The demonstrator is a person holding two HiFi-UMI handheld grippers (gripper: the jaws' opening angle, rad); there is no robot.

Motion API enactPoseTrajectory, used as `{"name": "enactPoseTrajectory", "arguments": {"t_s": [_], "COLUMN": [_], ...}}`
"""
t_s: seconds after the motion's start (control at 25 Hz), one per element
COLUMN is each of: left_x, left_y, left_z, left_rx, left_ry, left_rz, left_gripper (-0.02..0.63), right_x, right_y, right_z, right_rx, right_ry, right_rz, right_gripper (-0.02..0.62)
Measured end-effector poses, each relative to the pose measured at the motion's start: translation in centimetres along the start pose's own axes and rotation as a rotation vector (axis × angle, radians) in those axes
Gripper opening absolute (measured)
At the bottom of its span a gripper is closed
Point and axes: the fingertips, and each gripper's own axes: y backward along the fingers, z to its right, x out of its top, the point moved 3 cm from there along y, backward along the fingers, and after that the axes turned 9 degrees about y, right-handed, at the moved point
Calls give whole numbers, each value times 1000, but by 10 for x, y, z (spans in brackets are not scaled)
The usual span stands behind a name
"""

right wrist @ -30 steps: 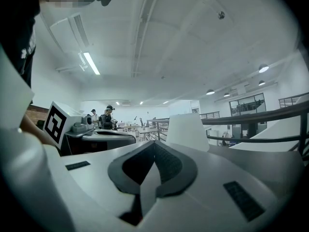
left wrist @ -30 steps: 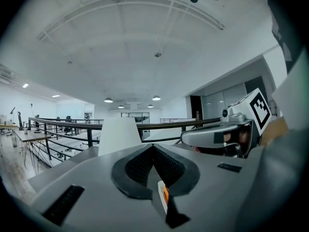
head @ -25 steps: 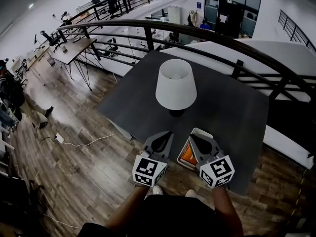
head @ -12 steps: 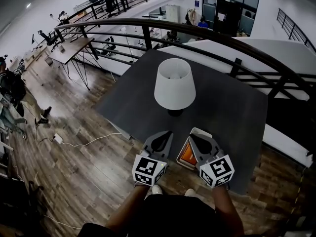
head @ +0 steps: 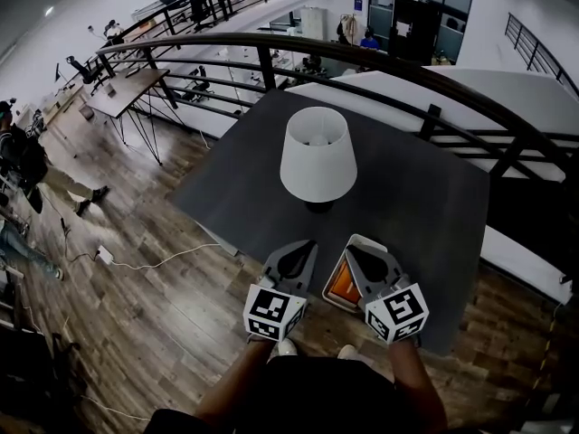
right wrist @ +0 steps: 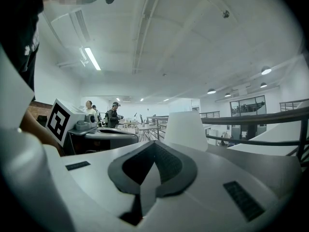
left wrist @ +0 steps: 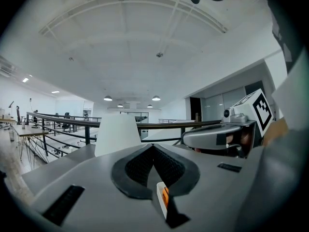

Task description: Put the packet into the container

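Left tool [head: 306, 247], right tool [head: 355, 251] side by side, jaws together.

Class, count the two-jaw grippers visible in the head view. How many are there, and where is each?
2. The left gripper is at the dark table's near edge; the right gripper is beside it, over the white container.

No legible text or labels
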Motion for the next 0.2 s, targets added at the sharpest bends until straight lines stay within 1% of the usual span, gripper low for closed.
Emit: {"name": "enactPoseTrajectory", "arguments": {"t_s": [0.2], "left_x": [0], "left_y": [-1], "left_z": [-3], "left_rx": [7], "left_ry": [13], "left_rz": [-2], "left_gripper": [8], "right_x": [0], "right_y": [-1], "right_z": [2], "right_rx": [1], "right_ry": [-3], "right_rz": [-4], "right_gripper": [5]}}
